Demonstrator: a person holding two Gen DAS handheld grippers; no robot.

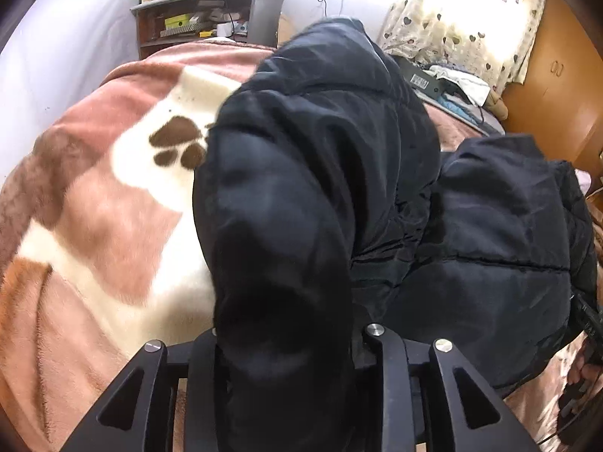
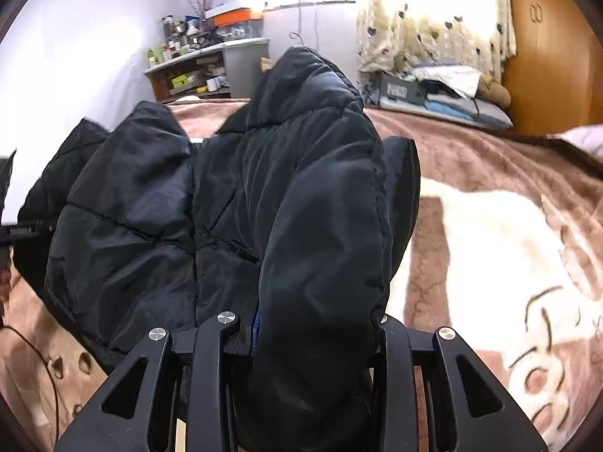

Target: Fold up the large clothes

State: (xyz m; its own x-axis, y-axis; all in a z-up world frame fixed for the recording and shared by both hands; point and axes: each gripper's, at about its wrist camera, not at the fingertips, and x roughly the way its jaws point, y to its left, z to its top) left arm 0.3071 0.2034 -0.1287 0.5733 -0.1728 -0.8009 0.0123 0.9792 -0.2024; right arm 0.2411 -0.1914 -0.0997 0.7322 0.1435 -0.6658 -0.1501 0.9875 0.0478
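A black puffer jacket (image 1: 339, 173) is lifted above a pink and white plush blanket (image 1: 113, 207) on a bed. My left gripper (image 1: 290, 339) is shut on a thick fold of the jacket, which bulges up between its jaws and hides the fingertips. In the right wrist view the same jacket (image 2: 211, 196) hangs to the left, and my right gripper (image 2: 312, 324) is shut on another padded fold of it. One right finger (image 2: 405, 188) sticks up behind the fabric. The jacket sags between the two grippers.
The blanket (image 2: 490, 245) spreads right of the jacket. A cluttered shelf unit (image 1: 211, 19) stands against the far wall. A pile of folded items (image 2: 444, 94) lies below a heart-print curtain (image 2: 433, 26). A wooden wardrobe (image 2: 554, 56) stands at the right.
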